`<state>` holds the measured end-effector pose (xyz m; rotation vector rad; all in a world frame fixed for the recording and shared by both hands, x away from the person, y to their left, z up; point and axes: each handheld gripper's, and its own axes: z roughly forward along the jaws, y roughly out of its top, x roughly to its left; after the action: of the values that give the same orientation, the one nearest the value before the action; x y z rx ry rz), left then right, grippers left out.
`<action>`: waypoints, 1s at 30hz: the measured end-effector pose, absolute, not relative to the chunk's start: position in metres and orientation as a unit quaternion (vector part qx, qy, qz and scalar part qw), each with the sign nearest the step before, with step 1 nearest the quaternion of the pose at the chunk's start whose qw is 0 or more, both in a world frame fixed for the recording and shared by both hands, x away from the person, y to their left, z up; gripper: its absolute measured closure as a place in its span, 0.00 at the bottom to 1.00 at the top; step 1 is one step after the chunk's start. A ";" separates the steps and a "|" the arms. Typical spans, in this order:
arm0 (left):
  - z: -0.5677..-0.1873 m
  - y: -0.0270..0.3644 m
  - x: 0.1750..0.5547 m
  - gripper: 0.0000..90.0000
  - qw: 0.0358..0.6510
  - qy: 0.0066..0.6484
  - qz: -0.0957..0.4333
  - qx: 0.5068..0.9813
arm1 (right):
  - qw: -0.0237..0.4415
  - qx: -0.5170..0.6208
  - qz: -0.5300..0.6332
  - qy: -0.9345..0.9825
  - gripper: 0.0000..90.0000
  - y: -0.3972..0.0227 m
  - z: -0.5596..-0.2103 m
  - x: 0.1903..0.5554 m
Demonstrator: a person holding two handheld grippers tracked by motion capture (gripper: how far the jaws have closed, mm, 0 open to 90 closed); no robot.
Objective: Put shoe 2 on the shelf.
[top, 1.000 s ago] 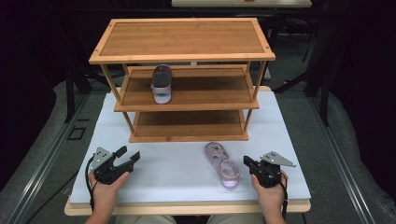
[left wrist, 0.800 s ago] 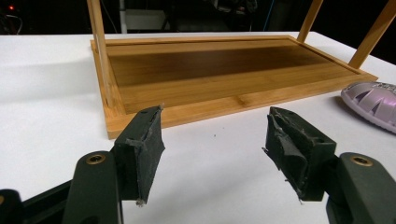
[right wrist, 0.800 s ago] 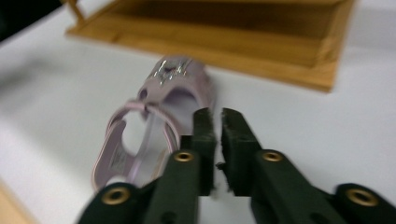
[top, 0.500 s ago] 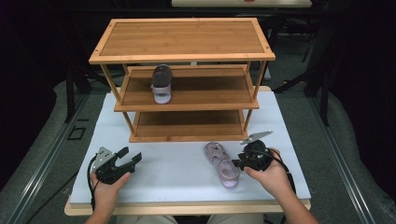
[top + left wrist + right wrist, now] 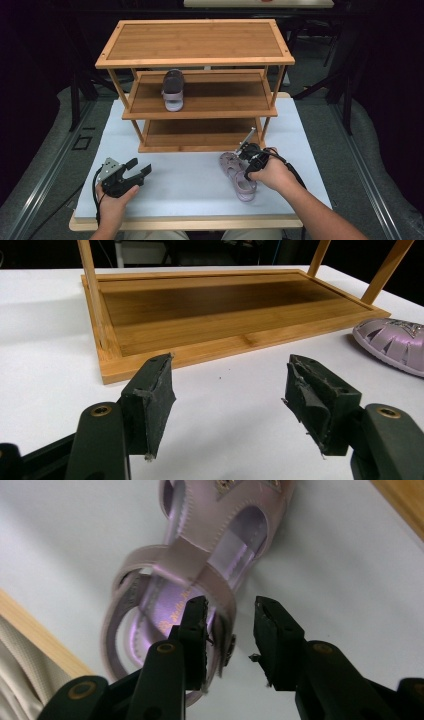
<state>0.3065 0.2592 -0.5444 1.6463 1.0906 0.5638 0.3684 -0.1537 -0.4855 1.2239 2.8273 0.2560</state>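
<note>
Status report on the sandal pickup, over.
Right tool jaws just closing around the table sandal heel strap, not clamped. Left tool open, idle. Rack holds the other sandal. Nothing in the way.

A lilac strappy sandal [image 5: 239, 176] lay flat, sole down, on the white desk [image 5: 190, 185] just before the rack [image 5: 200, 100], its twin [image 5: 173, 90] standing on the middle shelf.
</note>
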 end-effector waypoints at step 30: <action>-0.546 0.258 0.307 0.40 0.518 0.461 0.227 0.684 | -0.015 0.393 0.048 0.918 0.92 -0.151 -0.502 0.378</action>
<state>0.3069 0.2579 -0.5465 1.6416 1.1059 0.5448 0.3779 -0.1512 -0.5018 1.2463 2.9126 0.1514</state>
